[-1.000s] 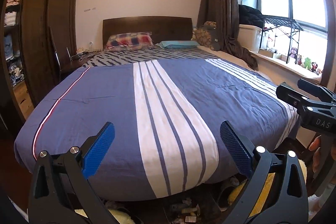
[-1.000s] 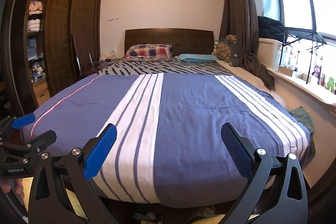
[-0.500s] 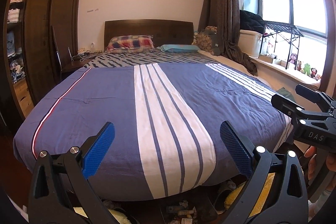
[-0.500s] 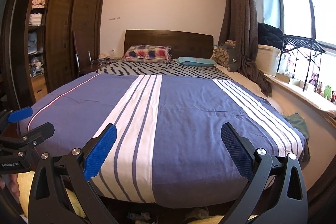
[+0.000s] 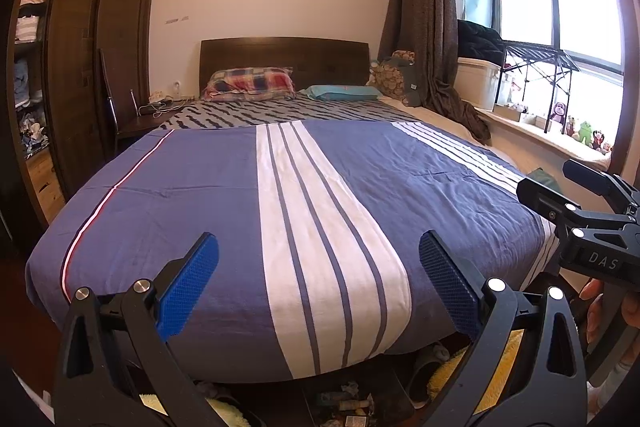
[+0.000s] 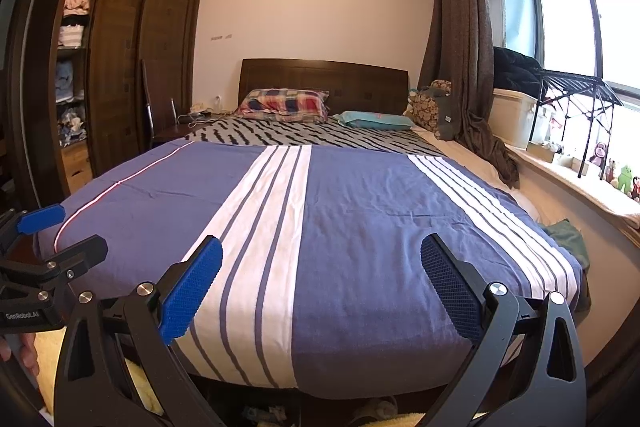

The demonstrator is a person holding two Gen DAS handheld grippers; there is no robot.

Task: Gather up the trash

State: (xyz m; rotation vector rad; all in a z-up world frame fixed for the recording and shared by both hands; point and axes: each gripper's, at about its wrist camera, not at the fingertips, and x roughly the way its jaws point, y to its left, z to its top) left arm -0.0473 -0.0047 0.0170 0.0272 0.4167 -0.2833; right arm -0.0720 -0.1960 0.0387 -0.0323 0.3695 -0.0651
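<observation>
Bedroom, both tools held level at the foot of a bed (image 5: 192, 187) under a blue quilt with white stripes. Left gripper (image 5: 319, 287) has its blue pads spread wide, nothing between them; right gripper (image 6: 321, 291) likewise wide apart and empty. Each shows at the edge of the other's view, side by side, neither touching the quilt. The quilt top looks bare of litter. The likely trash sits low — a scatter of small wrappers and scraps on the floor (image 5: 352, 401) beneath the foot of the bed, at the bottom edge of the left view, beside a slipper (image 5: 426, 373) and a yellow fleecy mat (image 5: 502, 383). The right view catches only a hint of the same scatter at its bottom edge, too cropped to sort. No bin or bag is in sight. Judgement on the step: the grippers are surveying or positioning, not grasping. The scene fits a search with litter still to gather, or a pause between pickups; the frames cannot settle which. If those scraps are the target, reaching them calls for tipping a gripper steeply down under the overhang and closing on one small, light piece without snagging the quilt edge.
</observation>
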